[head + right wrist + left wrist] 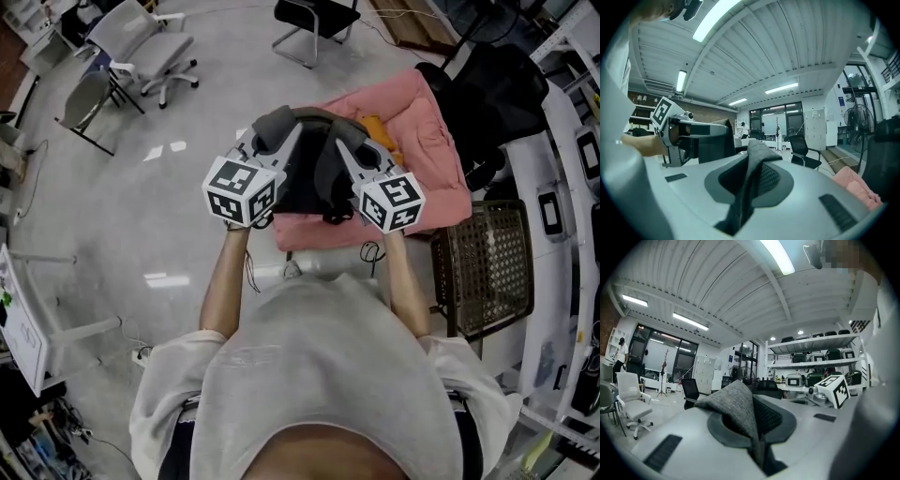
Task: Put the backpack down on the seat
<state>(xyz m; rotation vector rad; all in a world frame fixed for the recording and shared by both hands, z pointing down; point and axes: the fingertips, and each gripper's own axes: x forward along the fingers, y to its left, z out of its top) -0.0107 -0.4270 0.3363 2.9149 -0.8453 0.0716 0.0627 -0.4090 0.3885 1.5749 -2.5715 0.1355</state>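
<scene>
— What sits closest to the camera?
— The person's light shirt (319, 375), then two bare forearms (225, 281) reaching forward, each with a tool in hand. The left hand-held gripper (270, 148) has its jaws drawn almost fully together on a grey strap (738, 404). The fabric is pinched between the pads and folds up out of them.

— And the other one?
— Much the same. The right hand-held gripper (350, 150) is clamped on the grey strap too, jaws nearly meeting with the webbing squeezed between them. Both tools point roughly level, side by side, with their marker cubes (239, 192) toward the person.

— So where is the backpack?
— The backpack (307, 183) hangs dark between the two hand-held grippers, carried by that strap. In the head view it lies over the near left part of the pink cushion (427, 141), which is the seat. I cannot tell whether its bottom touches the padding.

— Anything else around the seat?
— An orange thing (377, 127) lies on the cushion just beyond the right hand-held gripper. To the right stands a brown woven piece (487, 262), a basket or a chair, I can't say which. Behind the cushion is a bulky black shape (497, 94).

— Farther off?
— Glossy grey floor (141, 197), grey office chairs (141, 47) at the far left, and a black chair (314, 19) at the far end.
</scene>
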